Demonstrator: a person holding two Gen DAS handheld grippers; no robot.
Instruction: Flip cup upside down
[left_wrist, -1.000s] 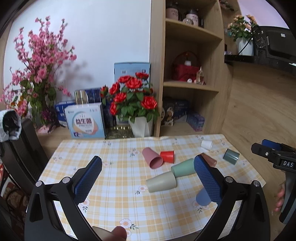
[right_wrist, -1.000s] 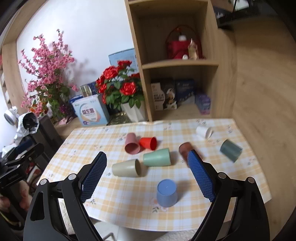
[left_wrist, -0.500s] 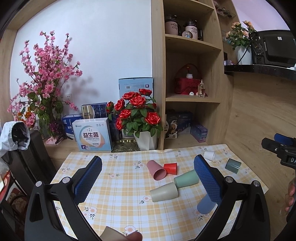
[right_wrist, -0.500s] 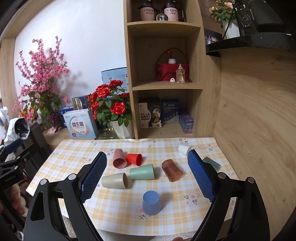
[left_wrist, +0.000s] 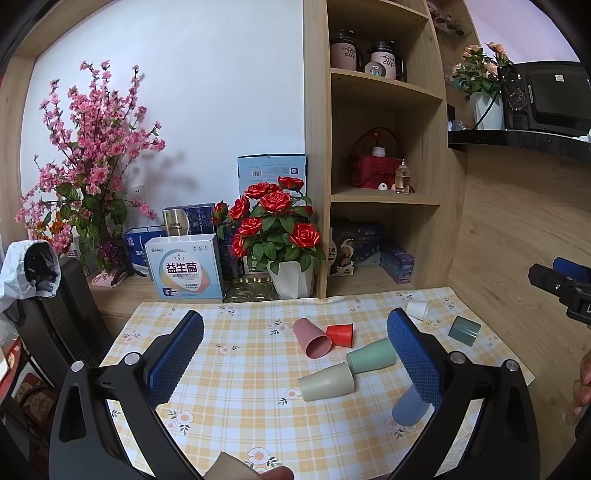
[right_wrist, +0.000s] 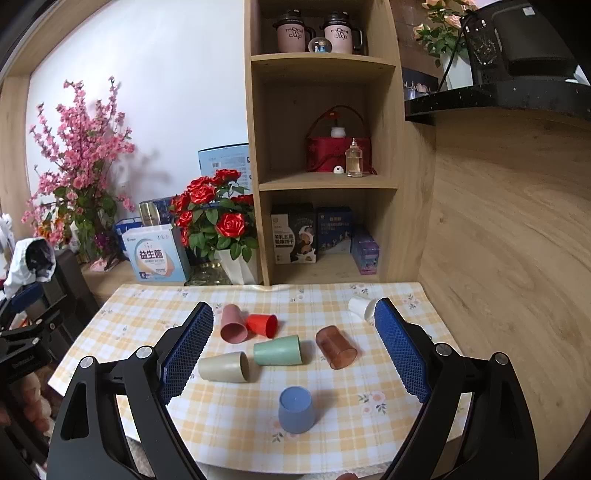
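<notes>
Several plastic cups lie on a checked tablecloth (right_wrist: 229, 421). A blue cup (right_wrist: 295, 410) stands upside down near the front edge; it also shows in the left wrist view (left_wrist: 408, 406). On their sides lie a beige cup (right_wrist: 223, 366), a green cup (right_wrist: 277, 350), a pink cup (right_wrist: 232, 323), a red cup (right_wrist: 263, 325), a brown translucent cup (right_wrist: 335, 347), a white cup (right_wrist: 360, 306) and a grey-green cup (left_wrist: 464, 330). My left gripper (left_wrist: 295, 360) and right gripper (right_wrist: 293, 350) are open, empty and held back above the table's near edge.
A white pot of red roses (right_wrist: 221, 229) and boxes (right_wrist: 155, 254) stand behind the table. A wooden shelf unit (right_wrist: 325, 177) rises at the back and a wooden wall (right_wrist: 509, 258) on the right. A dark chair (left_wrist: 66, 314) stands left.
Both grippers have pulled back and tilted upward, so the table and cups sit lower and smaller in view. The cups have not moved. Both grippers stayed open.
</notes>
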